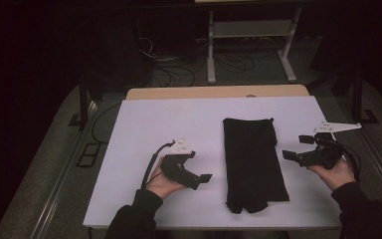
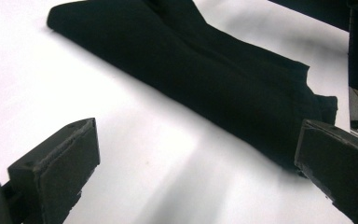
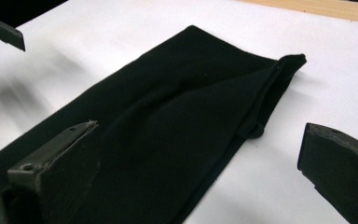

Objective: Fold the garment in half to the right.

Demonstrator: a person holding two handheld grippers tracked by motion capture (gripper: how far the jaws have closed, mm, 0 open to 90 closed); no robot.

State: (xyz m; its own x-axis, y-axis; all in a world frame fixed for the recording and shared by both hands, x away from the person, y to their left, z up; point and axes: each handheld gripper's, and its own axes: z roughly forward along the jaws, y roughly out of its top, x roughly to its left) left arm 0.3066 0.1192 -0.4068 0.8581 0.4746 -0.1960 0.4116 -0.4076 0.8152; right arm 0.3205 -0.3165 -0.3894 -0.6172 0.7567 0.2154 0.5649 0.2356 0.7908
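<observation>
A long black folded cloth (image 1: pixel 253 159) lies flat on the white board (image 1: pixel 154 124), running from the middle toward the near edge. In the high view my left gripper (image 1: pixel 199 167) is held just left of the cloth, open, jaws pointing at it. Just right of the cloth is my right gripper (image 1: pixel 297 147), also open. In the left gripper view the cloth (image 2: pixel 205 79) lies ahead of the wide-open left gripper (image 2: pixel 198 140), not between its jaws. The right gripper (image 3: pixel 200 135) hangs open over the cloth (image 3: pixel 177 121), near its folded end. Nothing is held.
The board rests on a wooden table whose strip (image 1: pixel 219 92) shows at the far edge. Beyond it, on the dark floor, are a white frame (image 1: pixel 248 30) and loose cables (image 1: pixel 174 74). The left gripper's jaw tip (image 3: pixel 4 30) appears far off in the right gripper view.
</observation>
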